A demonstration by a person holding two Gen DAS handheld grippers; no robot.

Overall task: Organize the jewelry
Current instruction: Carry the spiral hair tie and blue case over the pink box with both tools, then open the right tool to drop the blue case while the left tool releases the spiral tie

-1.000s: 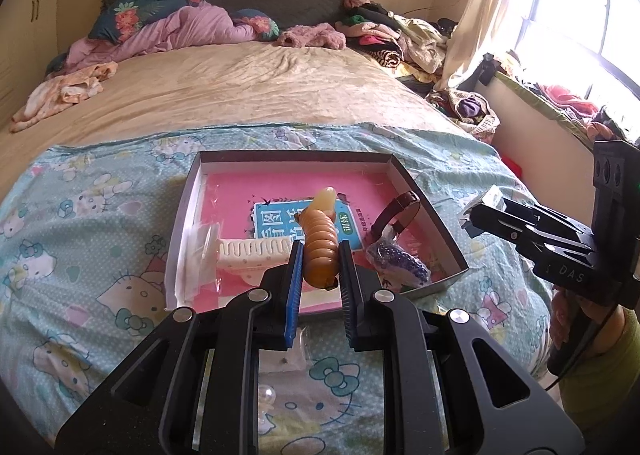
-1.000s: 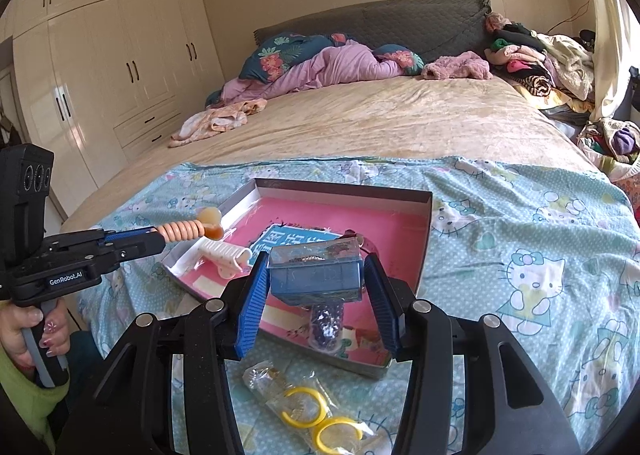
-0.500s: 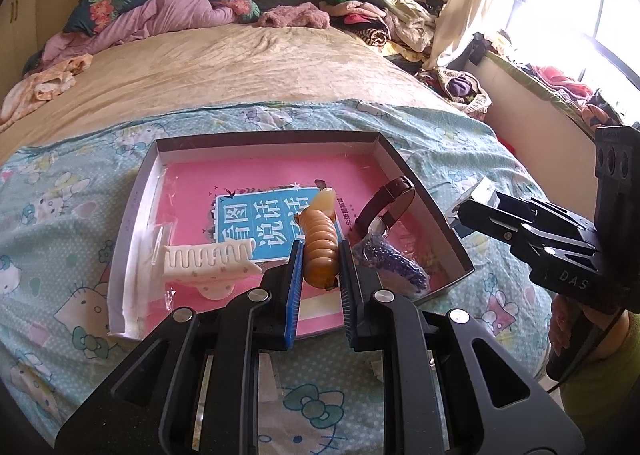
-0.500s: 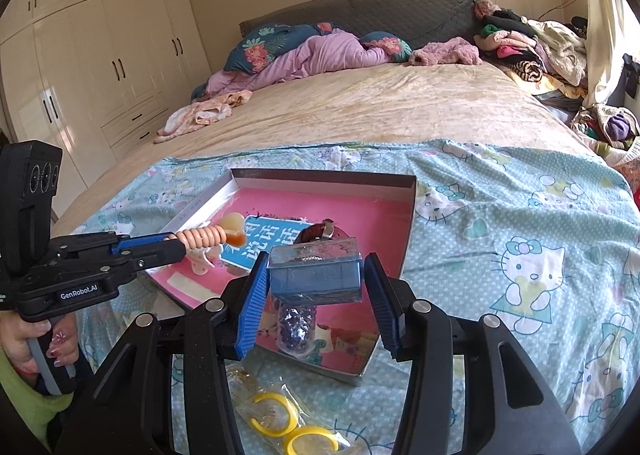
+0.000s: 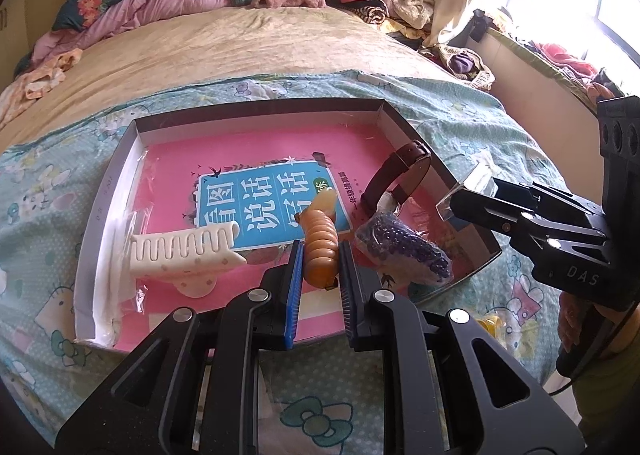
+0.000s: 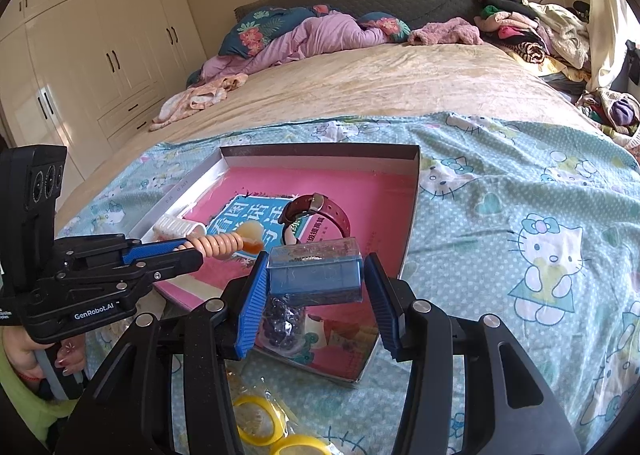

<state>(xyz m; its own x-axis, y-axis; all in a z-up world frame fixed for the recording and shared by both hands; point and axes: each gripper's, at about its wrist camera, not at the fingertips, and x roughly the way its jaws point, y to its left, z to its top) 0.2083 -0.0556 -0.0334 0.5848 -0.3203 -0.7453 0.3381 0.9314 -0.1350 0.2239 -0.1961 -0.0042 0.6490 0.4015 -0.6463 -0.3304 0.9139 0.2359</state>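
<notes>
A: Bedroom; patterned sheet (image 6: 520,183) spread over bed, shallow box (image 5: 256,109) on it. Comb (image 5: 184,251) sat at 9 o'clock in box, watch (image 5: 400,171) at 2 o'clock, bag of beads (image 5: 404,251) at 4 o'clock.

B: Left gripper (image 5: 319,263) pinched ribbed orange hair tie (image 5: 320,239), held over box centre. Right gripper (image 6: 314,283) clamped clear case (image 6: 316,269) above box's 5 o'clock edge.

A: Judgement: lower tie into bare floor between comb and beads, touch down before opening. Bring case in afterwards so fingers don't collide.
</notes>
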